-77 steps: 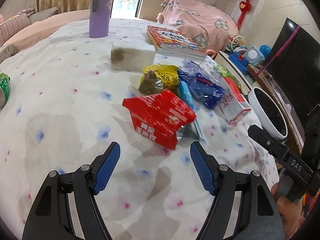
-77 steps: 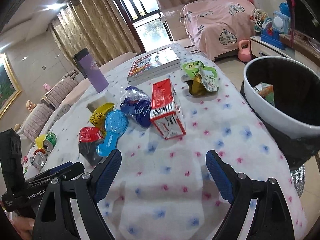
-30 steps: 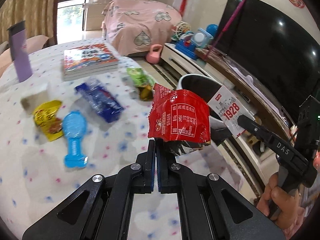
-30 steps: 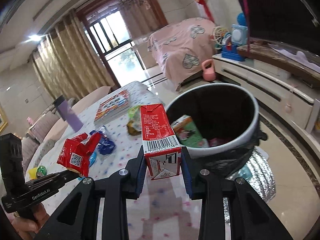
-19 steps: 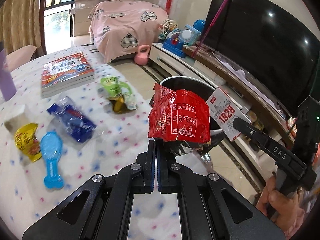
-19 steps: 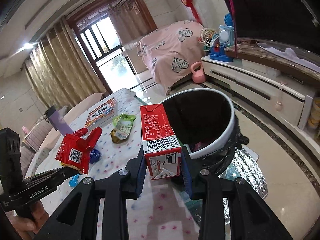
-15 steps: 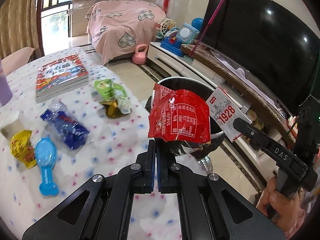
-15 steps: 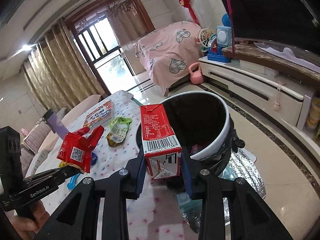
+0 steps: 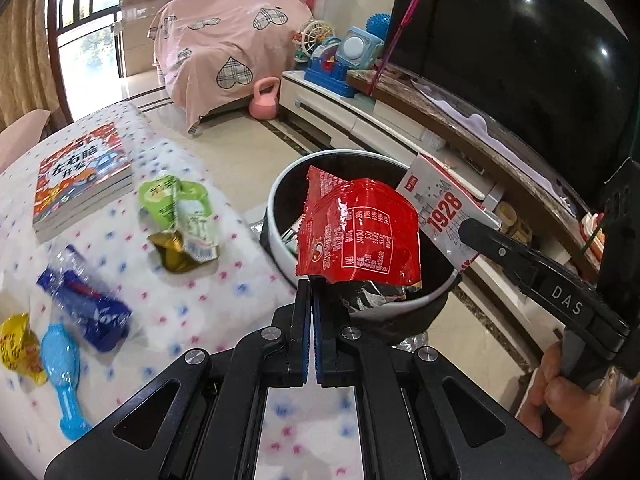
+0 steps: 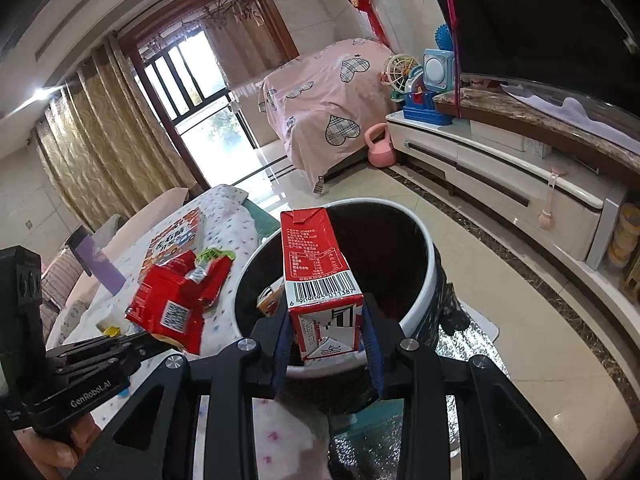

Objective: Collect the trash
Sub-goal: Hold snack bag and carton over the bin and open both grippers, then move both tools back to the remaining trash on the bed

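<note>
Both loads hang right over the white-rimmed black trash bin (image 10: 420, 252) — left gripper (image 9: 311, 284) pinched shut on the crinkled red foil wrapper (image 9: 360, 236), right gripper (image 10: 326, 320) clamping the red-and-white milk carton (image 10: 320, 280) — so next is just letting go.

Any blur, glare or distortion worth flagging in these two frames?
Left wrist view: tablecloth and blue wrapper are motion-smeared, while the red snack bag in the left hand-held gripper stays sharp; the TV shows glare spots. Right wrist view: sharp, window blown out, strong fisheye bending, milk carton crisp.
</note>
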{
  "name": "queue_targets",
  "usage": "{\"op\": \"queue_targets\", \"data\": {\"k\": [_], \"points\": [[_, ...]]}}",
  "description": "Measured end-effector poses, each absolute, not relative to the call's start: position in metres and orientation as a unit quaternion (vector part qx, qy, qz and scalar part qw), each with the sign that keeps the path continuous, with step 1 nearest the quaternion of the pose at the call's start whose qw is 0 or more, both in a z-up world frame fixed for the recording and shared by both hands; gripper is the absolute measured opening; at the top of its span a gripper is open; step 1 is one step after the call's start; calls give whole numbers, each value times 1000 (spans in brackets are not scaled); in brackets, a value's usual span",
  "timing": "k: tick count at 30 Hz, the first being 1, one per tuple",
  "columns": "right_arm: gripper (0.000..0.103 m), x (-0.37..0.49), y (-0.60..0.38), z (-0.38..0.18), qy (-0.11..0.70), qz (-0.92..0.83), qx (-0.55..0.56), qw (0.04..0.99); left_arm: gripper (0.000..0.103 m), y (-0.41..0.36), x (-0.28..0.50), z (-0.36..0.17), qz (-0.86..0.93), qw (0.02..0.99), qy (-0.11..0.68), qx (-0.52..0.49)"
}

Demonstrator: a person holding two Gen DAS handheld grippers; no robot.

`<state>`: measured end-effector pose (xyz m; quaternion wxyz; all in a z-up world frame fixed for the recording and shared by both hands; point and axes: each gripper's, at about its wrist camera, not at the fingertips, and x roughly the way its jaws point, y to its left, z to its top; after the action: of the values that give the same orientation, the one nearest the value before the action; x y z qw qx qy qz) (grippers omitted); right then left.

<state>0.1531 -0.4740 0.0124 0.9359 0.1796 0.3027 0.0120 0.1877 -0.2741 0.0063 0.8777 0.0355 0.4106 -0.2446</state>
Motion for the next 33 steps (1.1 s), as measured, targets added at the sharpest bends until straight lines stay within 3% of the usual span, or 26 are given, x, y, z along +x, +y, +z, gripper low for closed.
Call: {"op": "queue_targets", "data": {"k": [20, 22, 24, 26, 33], "points": [[32, 186, -497, 3, 336, 6, 164, 927, 3, -306, 223, -7, -238, 864, 440, 60], [33, 190, -498, 3, 339, 6, 163, 926, 10, -306, 225, -6, -239, 862, 443, 57], [35, 193, -502, 2, 343, 7, 168, 924, 31, -305, 225, -5, -240, 864, 439, 55], [37, 194, -507, 1, 341, 7, 176, 923, 41, -303, 222, -3, -240, 867, 433, 53], [53, 185, -511, 6, 326, 7, 195, 925, 54, -289, 213, 1, -231, 874, 426, 36]]}}
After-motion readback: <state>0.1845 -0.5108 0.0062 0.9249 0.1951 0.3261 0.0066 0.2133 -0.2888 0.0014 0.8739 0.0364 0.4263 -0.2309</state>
